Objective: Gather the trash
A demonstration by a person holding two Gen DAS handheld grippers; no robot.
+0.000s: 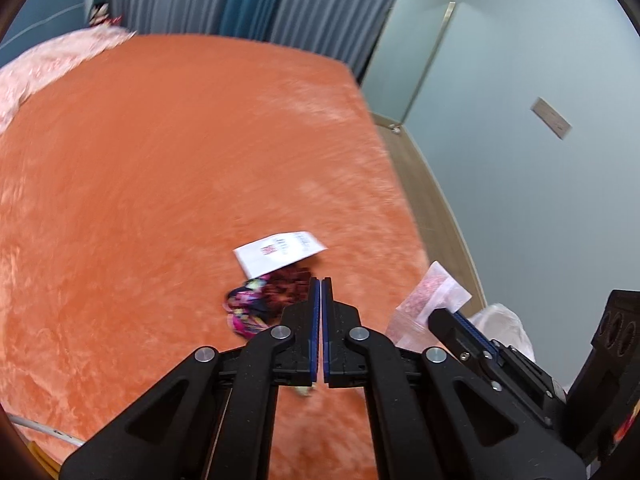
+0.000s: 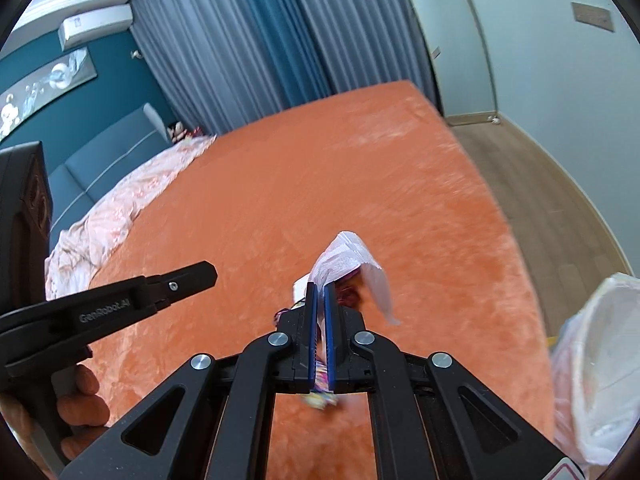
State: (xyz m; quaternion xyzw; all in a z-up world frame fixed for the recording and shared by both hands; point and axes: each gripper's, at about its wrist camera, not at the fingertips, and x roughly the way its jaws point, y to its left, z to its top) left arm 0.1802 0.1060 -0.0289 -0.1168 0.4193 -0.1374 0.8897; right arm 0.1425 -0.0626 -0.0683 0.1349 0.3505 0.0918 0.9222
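Observation:
My right gripper (image 2: 320,286) is shut on a clear plastic wrapper (image 2: 352,264) with a pink print, which sticks up past the fingertips and folds over to the right. In the left wrist view the same wrapper (image 1: 424,300) hangs off the right gripper (image 1: 438,315) above the bed's right edge. My left gripper (image 1: 321,280) is shut; a pale scrap (image 1: 304,390) shows under its jaws, and I cannot tell if it is gripped. Just beyond its tips, on the bed, lie a white paper slip (image 1: 280,252), a dark red piece (image 1: 288,290) and a colourful wrapper (image 1: 248,308). The left gripper (image 2: 202,274) is at the left of the right wrist view.
The orange plush bed cover (image 1: 160,160) fills most of both views. A pink quilt (image 2: 120,208) is bunched at the headboard end. A white plastic bag (image 2: 600,360) stands open beside the bed on the right. Wooden floor (image 2: 540,200) and a pale wall run along that side.

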